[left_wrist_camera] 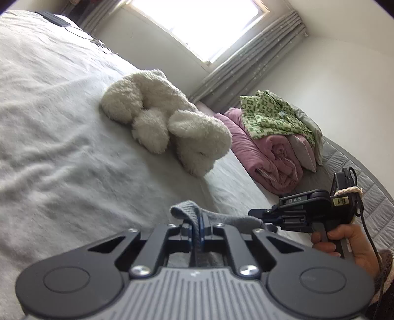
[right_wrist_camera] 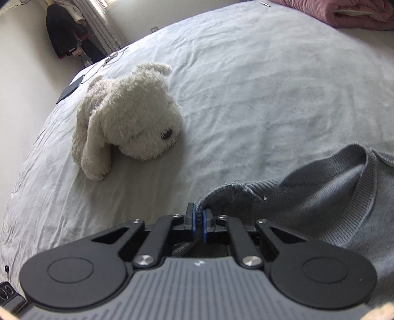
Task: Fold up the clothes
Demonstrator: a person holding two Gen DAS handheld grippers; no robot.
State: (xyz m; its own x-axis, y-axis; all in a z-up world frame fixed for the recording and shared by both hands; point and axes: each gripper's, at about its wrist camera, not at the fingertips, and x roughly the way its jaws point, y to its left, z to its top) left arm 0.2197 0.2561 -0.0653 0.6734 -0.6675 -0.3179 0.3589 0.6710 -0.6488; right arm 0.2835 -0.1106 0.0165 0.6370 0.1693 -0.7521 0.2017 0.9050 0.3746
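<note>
Left wrist: both tongs (left_wrist_camera: 196, 227) (right_wrist_camera: 199, 222) level, pinching grey sweater (right_wrist_camera: 332, 197) (low over bed (right_wrist_camera: 246, 73)).

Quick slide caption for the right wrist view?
Right gripper pinching the grey sweater edge above the white bedspread, plush dog lying beyond.

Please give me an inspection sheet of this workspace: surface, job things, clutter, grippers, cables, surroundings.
Surface: bed with wrinkled white cover.
Job's things: grey sweater, held at its edge by both grippers.
Clutter: white plush dog; pink quilt with green patterned garment on top.
Grippers: left gripper shut on sweater; right gripper shut on sweater.
Cables: black cable hanging from right gripper.
Surroundings: window, grey curtains.
</note>
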